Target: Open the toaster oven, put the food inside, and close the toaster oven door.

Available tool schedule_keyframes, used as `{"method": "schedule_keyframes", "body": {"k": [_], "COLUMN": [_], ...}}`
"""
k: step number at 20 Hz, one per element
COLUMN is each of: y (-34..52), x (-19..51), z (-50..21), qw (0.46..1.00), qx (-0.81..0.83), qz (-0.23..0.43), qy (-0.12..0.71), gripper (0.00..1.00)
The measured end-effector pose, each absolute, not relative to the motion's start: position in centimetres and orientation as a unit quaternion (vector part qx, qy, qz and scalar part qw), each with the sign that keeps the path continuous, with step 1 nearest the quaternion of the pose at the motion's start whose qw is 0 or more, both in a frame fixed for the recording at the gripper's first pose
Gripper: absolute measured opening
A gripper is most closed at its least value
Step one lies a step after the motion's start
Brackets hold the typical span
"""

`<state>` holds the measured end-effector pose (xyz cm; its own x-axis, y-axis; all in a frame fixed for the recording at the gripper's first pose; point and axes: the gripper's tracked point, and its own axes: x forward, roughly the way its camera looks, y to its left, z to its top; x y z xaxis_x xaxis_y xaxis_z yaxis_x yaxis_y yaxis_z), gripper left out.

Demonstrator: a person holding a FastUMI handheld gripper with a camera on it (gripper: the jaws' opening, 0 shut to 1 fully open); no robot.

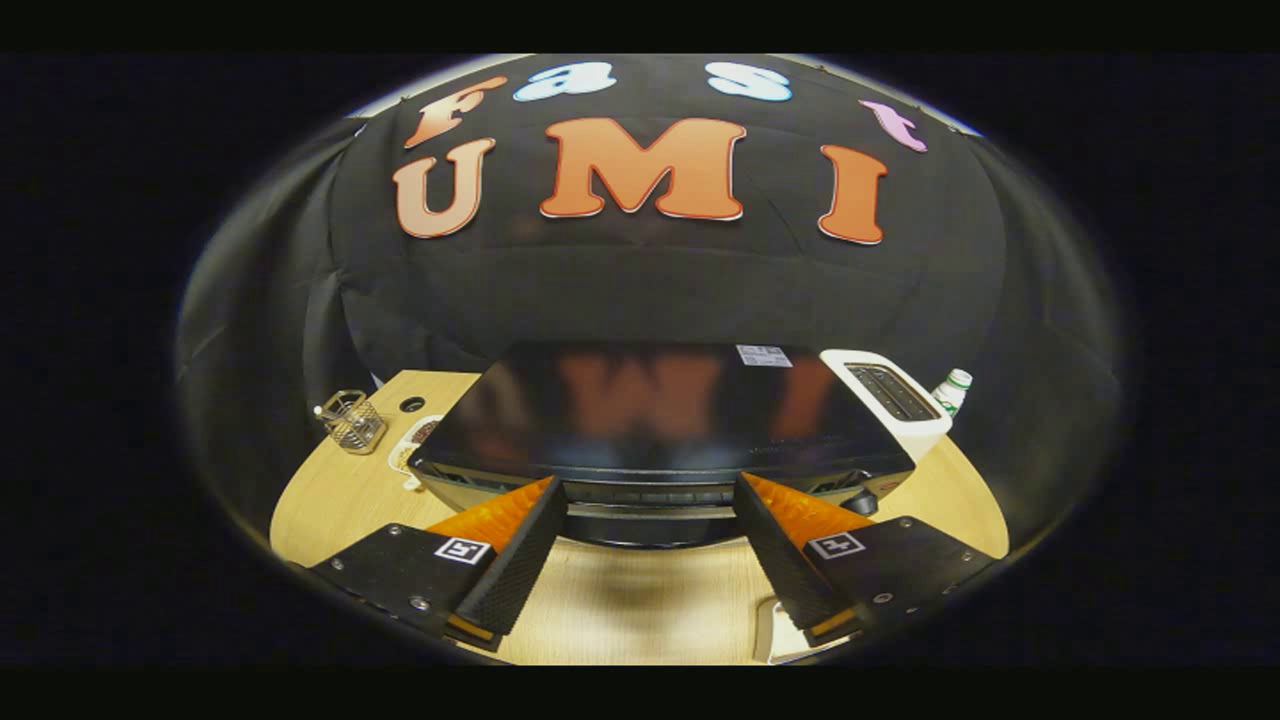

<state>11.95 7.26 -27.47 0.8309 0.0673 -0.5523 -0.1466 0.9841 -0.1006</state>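
Observation:
The black toaster oven (650,410) stands on the wooden table (330,500), seen from above and in front, its glossy top mirroring the booth wall. Its door looks closed, with the pale handle bar (645,512) running across the upper front. My gripper (650,490) is open, held close to the oven's front; the handle lies just ahead between the two fingertips, and neither finger touches it that I can tell. A white plate with dark food (410,447) sits to the left of the oven, partly hidden by its corner.
A white pop-up toaster (892,398) stands at the oven's right, with a green-capped bottle (952,390) behind it. A wire basket (352,422) sits at the far left by a cable hole (412,404). A white object's edge (775,632) shows under the right finger.

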Motion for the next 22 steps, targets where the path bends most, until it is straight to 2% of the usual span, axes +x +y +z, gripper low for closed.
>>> {"method": "schedule_keyframes", "body": {"k": [14, 22], "y": [4.9, 4.1], "x": [0.6, -2.2], "z": [-32.7, -35.5], "qw": [0.946, 0.943], "qx": [-0.042, -0.043], "qz": [0.041, 0.043], "qy": [0.320, 0.327], "gripper": [0.98, 0.98]}}
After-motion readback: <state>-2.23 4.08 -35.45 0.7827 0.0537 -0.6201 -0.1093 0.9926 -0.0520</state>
